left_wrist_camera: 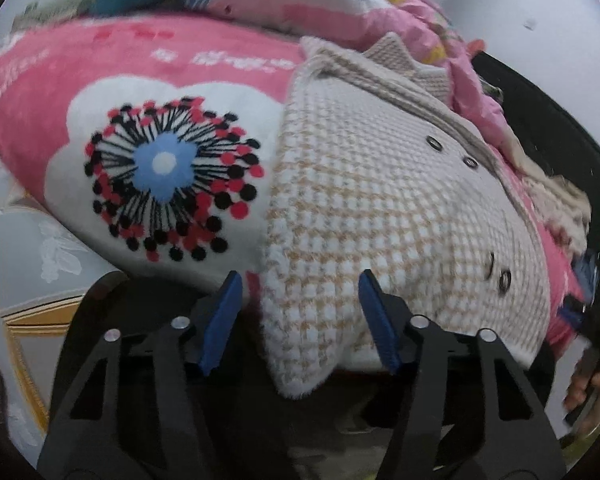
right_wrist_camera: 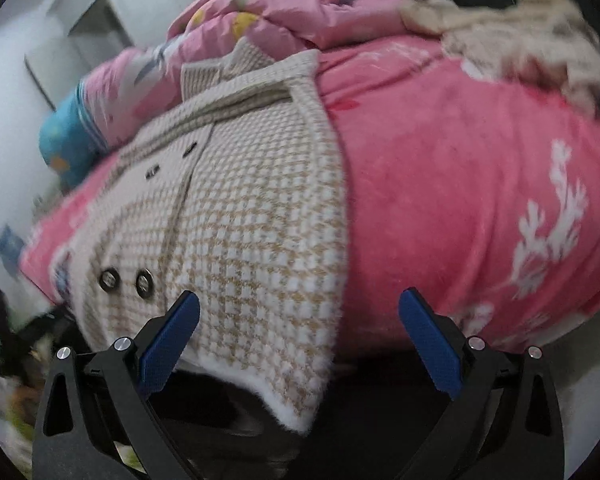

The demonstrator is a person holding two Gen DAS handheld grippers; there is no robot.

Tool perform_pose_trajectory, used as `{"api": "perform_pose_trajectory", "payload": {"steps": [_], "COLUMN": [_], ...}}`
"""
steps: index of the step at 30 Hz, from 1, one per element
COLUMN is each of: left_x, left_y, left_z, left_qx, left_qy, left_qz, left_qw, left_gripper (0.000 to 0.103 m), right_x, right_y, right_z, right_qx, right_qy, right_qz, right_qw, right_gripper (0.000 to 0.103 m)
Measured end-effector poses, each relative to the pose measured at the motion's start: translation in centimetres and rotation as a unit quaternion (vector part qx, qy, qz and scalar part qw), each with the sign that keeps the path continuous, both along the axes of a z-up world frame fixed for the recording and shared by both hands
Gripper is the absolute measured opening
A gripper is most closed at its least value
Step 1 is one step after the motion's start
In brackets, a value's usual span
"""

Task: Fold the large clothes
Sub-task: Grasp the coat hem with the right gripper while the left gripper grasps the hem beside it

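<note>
A beige and white houndstooth coat (left_wrist_camera: 384,200) with dark buttons lies on a pink blanket (left_wrist_camera: 60,76), its hem hanging over the near edge. My left gripper (left_wrist_camera: 300,280) is open, its blue pads on either side of the coat's lower left corner. In the right wrist view the same coat (right_wrist_camera: 252,216) lies on the pink blanket (right_wrist_camera: 460,184). My right gripper (right_wrist_camera: 300,300) is open, with the coat's lower right corner hanging between its fingers.
A crumpled pink quilt (left_wrist_camera: 340,0) and a blue pillow (right_wrist_camera: 64,140) lie behind the coat. Another beige fuzzy garment (right_wrist_camera: 520,32) lies at the back right. A white cabinet (right_wrist_camera: 80,32) stands at the left.
</note>
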State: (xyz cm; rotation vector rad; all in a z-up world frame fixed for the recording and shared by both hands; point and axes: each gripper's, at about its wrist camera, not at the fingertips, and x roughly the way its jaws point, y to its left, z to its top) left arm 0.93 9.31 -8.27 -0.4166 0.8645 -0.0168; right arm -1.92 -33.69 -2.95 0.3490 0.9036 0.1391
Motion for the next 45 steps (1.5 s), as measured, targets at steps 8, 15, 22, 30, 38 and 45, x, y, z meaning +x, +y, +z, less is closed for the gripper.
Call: {"api": "perform_pose_trajectory", "payload": {"steps": [8,15,22,30,38,45], "left_x": [3.6,3.7,4.1,4.1,4.0,2.9], "left_y": [0.3,-0.1,-1.1,-1.8,-2.4,-2.6], "left_z": [-2.2,-2.9,-3.3,-2.6,-1.8,-2.4], "left_qx": [-0.035,-0.049,-0.036,-0.023,-0.046,-0.08], "left_qy": [0.051,0.073,0.111,0.111,0.122,0.151], "left_qz": [0.016,-0.001,-0.015,-0.016,-0.038,-0.037], "left_qw": [0.9979,0.9961,0.9931,0.9934,0.9907,0.9846], "left_gripper": [0.049,0.045,0.045,0.039,0.043,0.044], "right_x": [2.2,0.8,-0.1,-1.8,-2.3,-2.2], "right_y": [-1.3,-1.1,-0.4,1.9,0.3,-0.6], "right_z": [-3.1,-6.1,-9.2,-5.6,2.4,2.7], "right_qx": [0.088,0.176,0.213,0.218,0.238,0.289], "right_qy": [0.033,0.083,0.127,0.073,-0.041,-0.061], "right_qz": [-0.009,-0.009,-0.017,0.054,0.081,0.07], "right_qw": [0.995,0.981,0.969,0.972,0.967,0.953], "right_gripper": [0.081,0.065,0.045,0.008,0.008,0.008]}}
